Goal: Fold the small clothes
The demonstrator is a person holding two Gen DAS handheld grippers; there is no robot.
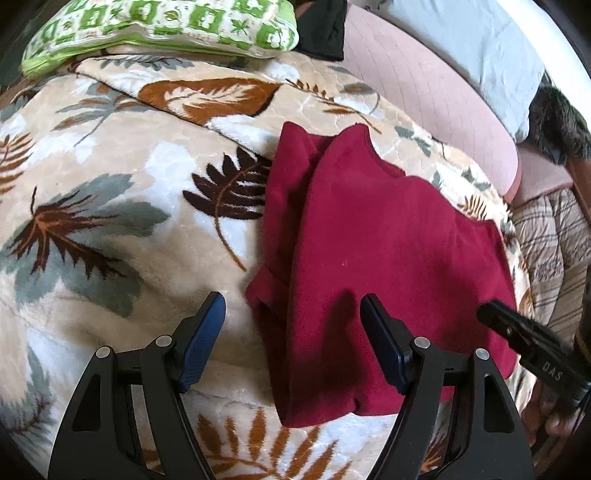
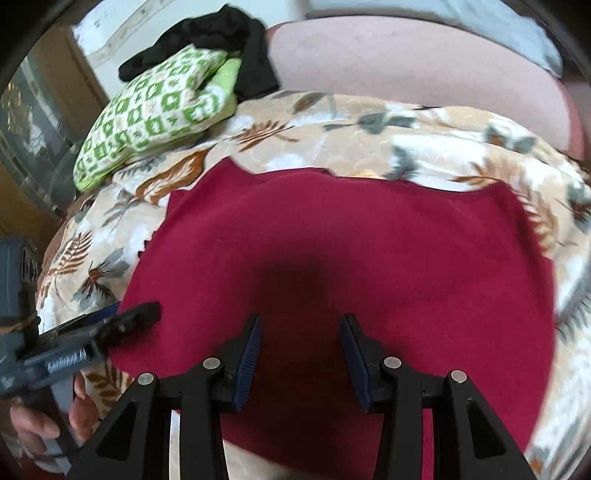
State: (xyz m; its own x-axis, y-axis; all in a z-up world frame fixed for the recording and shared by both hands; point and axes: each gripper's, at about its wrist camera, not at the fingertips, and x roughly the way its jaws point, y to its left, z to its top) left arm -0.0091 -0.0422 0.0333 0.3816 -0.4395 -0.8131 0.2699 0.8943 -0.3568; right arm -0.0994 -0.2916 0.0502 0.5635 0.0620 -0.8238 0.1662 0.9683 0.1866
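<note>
Your left gripper and right gripper hang with fingers apart, gripping nothing, over the soft folded maroon garment on the fuzzy leaf-print blanket, a green checked pillow lying far left.

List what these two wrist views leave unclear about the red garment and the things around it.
- Red garment, left wrist view: its near edge is covered by the left gripper, its folded layers hide what kind of garment it is.
- Same garment, right wrist view: near hem is behind the right gripper; a dark shadow masks its middle.
- Black cloth: partly behind the green pillow, shape unreadable.
- Right wrist view is motion-blurred.
</note>
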